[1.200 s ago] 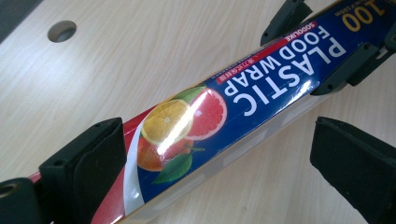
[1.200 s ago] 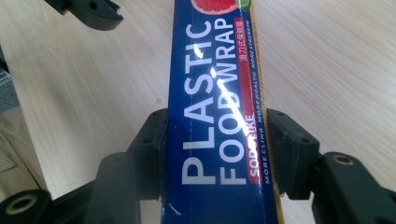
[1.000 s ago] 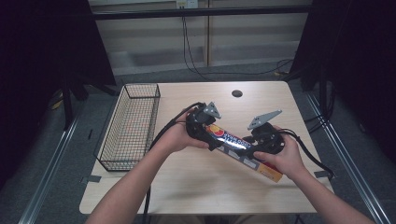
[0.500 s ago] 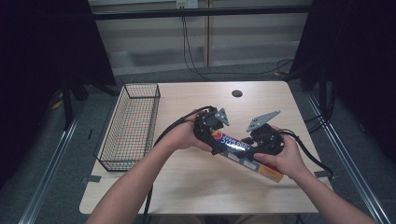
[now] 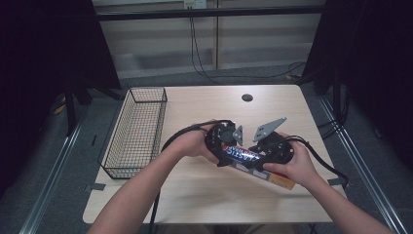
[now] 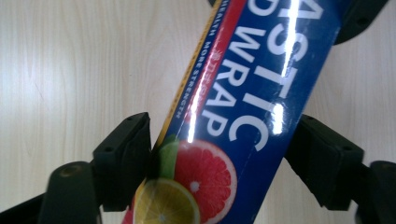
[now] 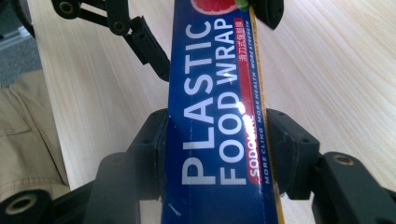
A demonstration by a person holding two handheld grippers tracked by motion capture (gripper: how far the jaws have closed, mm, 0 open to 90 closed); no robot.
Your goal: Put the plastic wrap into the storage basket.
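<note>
Right tool (image 7: 212,154) clamps the plastic wrap box (image 7: 217,116) mid-length, steadying it; left tool (image 6: 219,154), just closing, straddles the fruit-printed end for two-handed transfer.

Your high view looks forward and down from your side of the table (image 5: 204,204), taking in the whole tabletop from well back, the wire basket (image 5: 136,131) along its left edge. Your left gripper view looks steeply down at the wood, very close to the plastic wrap box (image 6: 243,98). Your right gripper view runs low along that same box (image 7: 217,112), equally close; all three share it.
</note>
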